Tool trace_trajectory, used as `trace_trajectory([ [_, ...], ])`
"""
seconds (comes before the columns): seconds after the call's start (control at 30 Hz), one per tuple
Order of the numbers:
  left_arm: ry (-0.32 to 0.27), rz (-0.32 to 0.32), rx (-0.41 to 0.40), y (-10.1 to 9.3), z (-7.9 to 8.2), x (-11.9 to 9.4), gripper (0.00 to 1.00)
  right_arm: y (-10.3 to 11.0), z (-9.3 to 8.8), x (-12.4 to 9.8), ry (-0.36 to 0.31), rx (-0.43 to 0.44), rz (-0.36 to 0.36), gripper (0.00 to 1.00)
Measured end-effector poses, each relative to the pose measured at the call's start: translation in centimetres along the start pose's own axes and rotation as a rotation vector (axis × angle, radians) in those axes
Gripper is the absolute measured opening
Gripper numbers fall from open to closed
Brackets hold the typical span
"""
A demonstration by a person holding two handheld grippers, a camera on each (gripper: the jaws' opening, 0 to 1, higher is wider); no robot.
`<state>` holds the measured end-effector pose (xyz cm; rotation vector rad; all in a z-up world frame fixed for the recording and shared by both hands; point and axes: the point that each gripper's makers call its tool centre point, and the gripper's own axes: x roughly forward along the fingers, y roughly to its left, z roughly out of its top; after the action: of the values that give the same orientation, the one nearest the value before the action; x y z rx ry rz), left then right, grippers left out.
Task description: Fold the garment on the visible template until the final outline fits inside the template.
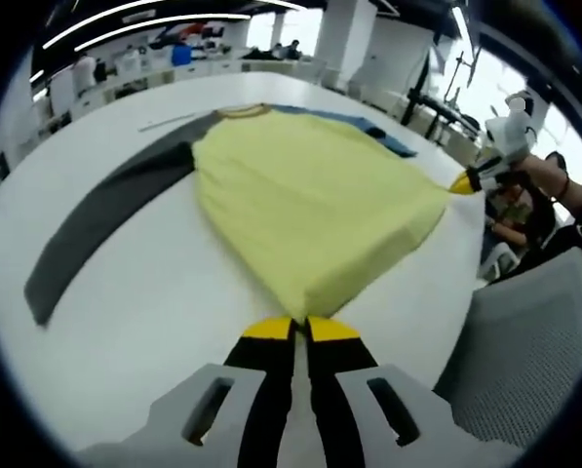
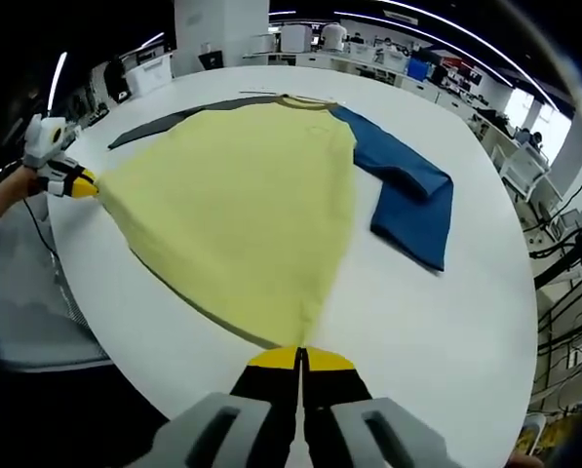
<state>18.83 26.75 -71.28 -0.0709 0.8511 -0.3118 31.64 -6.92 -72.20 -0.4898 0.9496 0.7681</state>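
Observation:
A yellow shirt (image 1: 310,185) (image 2: 242,205) lies spread on the white table, collar at the far side. Its dark grey sleeve (image 1: 105,214) (image 2: 164,125) stretches out straight, and its blue sleeve (image 2: 412,195) (image 1: 383,136) lies bent. My left gripper (image 1: 300,322) is shut on one corner of the yellow hem at the table's near edge. In the right gripper view it appears at the left (image 2: 88,185). My right gripper (image 2: 300,353) is shut on the other hem corner, and it enters the left gripper view from the right (image 1: 463,183). The hem is pulled taut between them.
The round white table (image 1: 154,312) (image 2: 446,322) has its edge just below both grippers. A grey mesh chair (image 1: 534,351) (image 2: 27,322) stands close to that edge. A person's hand (image 1: 544,175) holds the right gripper. Desks and equipment line the far background.

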Motion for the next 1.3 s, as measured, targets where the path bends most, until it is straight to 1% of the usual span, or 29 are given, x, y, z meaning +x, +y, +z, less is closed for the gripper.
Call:
trace_trajectory([
  [0.1, 0.016, 0.003, -0.040, -0.1, -0.1, -0.2, 0.01, 0.0, 0.1, -0.2, -0.007, -0.001, 0.001, 0.00],
  [0.13, 0.050, 0.010, -0.092, -0.1, -0.6, -0.3, 0.01, 0.0, 0.1, -0.2, -0.009, -0.001, 0.001, 0.00],
  [0.17, 0.069, 0.008, -0.112, -0.2, -0.8, -0.3, 0.01, 0.0, 0.1, -0.2, -0.011, 0.000, 0.002, 0.00],
  [0.2, 0.053, 0.006, -0.097, -0.1, -0.5, -0.1, 0.01, -0.1, 0.0, -0.2, -0.012, 0.003, 0.002, 0.00],
  [0.23, 0.056, 0.009, -0.100, 0.0, -0.4, -0.1, 0.01, 0.0, 0.0, -0.2, -0.014, 0.004, 0.002, 0.00],
  [0.27, 0.094, 0.034, -0.131, 0.3, -0.9, -0.1, 0.01, 0.0, 0.0, -0.1, -0.017, 0.004, 0.004, 0.00],
  [0.3, 0.131, 0.035, -0.152, 0.2, -1.4, -0.1, 0.00, 0.0, -0.1, -0.1, -0.019, 0.005, 0.004, 0.00],
  [0.33, 0.130, 0.027, -0.135, 0.2, -1.3, 0.1, 0.00, 0.0, -0.1, 0.0, -0.019, 0.005, 0.004, 0.00],
  [0.4, 0.127, 0.037, -0.125, 0.2, -1.1, 0.4, 0.00, 0.1, -0.2, 0.0, -0.020, 0.007, 0.006, 0.00],
  [0.43, 0.140, 0.040, -0.122, 0.2, -1.2, 0.4, 0.00, 0.1, -0.2, 0.0, -0.021, 0.009, 0.006, 0.00],
  [0.6, 0.160, 0.049, -0.104, 0.3, -1.7, 0.6, 0.00, 0.0, -0.2, 0.1, -0.022, 0.013, 0.007, 0.00],
  [0.67, 0.162, 0.065, -0.120, 0.4, -1.8, 0.5, 0.00, 0.0, -0.3, 0.2, -0.021, 0.015, 0.008, 0.00],
  [0.77, 0.156, 0.067, -0.142, 0.5, -1.9, 0.5, 0.00, 0.1, -0.3, 0.3, -0.020, 0.015, 0.009, 0.00],
  [0.87, 0.163, 0.063, -0.153, 0.4, -2.0, 0.5, 0.00, 0.0, -0.3, 0.2, -0.021, 0.020, 0.011, 0.00],
  [0.9, 0.165, 0.062, -0.155, 0.4, -1.9, 0.3, 0.00, 0.0, -0.3, 0.1, -0.022, 0.021, 0.011, 0.00],
  [0.97, 0.159, 0.061, -0.161, 0.3, -1.3, -0.2, 0.00, -0.3, 0.3, -0.5, -0.042, 0.030, 0.003, 0.00],
  [1.03, 0.163, 0.053, -0.177, 0.2, -0.9, -0.6, 0.00, -0.5, 1.3, -1.3, -0.082, 0.029, -0.007, 0.00],
  [1.1, 0.139, 0.052, -0.170, 0.2, -0.1, -0.9, 0.00, -0.8, 1.9, -1.8, -0.094, 0.029, -0.015, 0.00],
  [1.17, 0.133, 0.049, -0.176, 0.2, 0.4, -1.1, 0.00, -1.0, 2.3, -2.0, -0.101, 0.029, -0.017, 0.00],
  [1.27, 0.127, 0.044, -0.173, 0.0, 0.8, -1.3, 0.00, -1.1, 2.6, -2.2, -0.106, 0.030, -0.017, 0.00],
  [1.3, 0.142, 0.045, -0.179, -0.1, 0.5, -1.3, 0.00, -1.0, 2.6, -2.2, -0.103, 0.031, -0.016, 0.00],
])
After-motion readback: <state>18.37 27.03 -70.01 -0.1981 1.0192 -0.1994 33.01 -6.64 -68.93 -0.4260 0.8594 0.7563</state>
